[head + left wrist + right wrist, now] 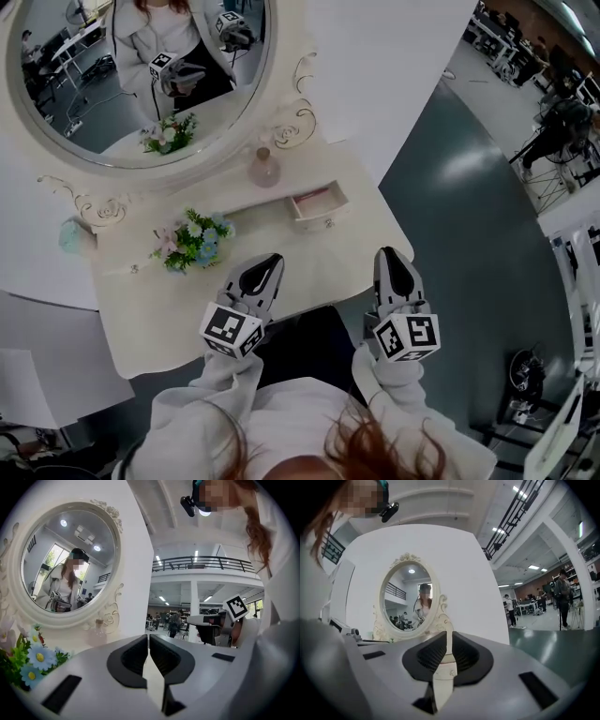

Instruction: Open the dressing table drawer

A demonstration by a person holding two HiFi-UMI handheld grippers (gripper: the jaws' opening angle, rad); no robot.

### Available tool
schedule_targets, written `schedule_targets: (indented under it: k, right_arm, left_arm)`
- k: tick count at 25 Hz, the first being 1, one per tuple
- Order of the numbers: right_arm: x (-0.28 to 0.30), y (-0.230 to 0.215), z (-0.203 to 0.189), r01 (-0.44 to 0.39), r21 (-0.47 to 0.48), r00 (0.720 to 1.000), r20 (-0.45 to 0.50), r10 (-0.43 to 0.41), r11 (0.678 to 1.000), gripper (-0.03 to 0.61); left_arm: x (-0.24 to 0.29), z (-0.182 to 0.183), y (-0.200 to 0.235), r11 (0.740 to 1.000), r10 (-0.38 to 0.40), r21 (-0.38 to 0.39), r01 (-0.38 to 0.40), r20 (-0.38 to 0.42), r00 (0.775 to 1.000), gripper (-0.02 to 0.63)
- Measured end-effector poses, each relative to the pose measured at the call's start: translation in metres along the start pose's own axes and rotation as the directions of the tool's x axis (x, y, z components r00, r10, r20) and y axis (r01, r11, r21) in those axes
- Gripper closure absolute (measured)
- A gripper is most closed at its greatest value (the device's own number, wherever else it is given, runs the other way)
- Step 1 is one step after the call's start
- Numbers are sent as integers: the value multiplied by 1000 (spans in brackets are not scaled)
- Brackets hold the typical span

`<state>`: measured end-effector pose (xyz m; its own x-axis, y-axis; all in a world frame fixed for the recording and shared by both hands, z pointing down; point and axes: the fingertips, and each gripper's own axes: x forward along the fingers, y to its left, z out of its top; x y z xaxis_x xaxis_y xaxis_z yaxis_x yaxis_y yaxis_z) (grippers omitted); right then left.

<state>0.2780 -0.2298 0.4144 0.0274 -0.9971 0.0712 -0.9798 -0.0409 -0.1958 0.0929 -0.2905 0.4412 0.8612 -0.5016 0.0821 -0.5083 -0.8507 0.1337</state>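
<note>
The cream dressing table (150,309) stands below me in the head view. Its small drawer (319,206) at the right is pulled out, showing a pinkish inside and a knob on its front. My left gripper (270,262) hovers over the table's near edge, jaws shut and empty. My right gripper (393,255) hangs just off the table's right corner, near side of the drawer and apart from it, shut with nothing between its jaws. In the left gripper view the jaws (148,637) meet in a thin slit. The right gripper view shows its jaws (449,633) closed, facing the mirror.
An oval mirror (141,84) in a carved frame backs the table. A flower bunch (192,239) and a pink bottle (264,169) stand on the top, a teal object (70,234) at the left. Grey floor (469,234) lies to the right.
</note>
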Motion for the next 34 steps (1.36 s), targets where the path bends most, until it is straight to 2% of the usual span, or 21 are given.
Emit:
schedule_targets:
  k: [5,11,34]
  right_arm:
    - [-18,6,-9,25,-50,1000,-6,-25,998,530]
    - [-19,12,-33,49,-70,995,-82,-54,996,543]
    - [8,25,-45,-35,-52,991,-129,28,998,545]
  left_arm:
    - [3,0,-10,999,-36,20,36,-6,999,589]
    - [2,-8,-15,999,-48,19,48,-28,998,589]
    - [5,-17,-2,1000,2,-5,-2,-45,999,589]
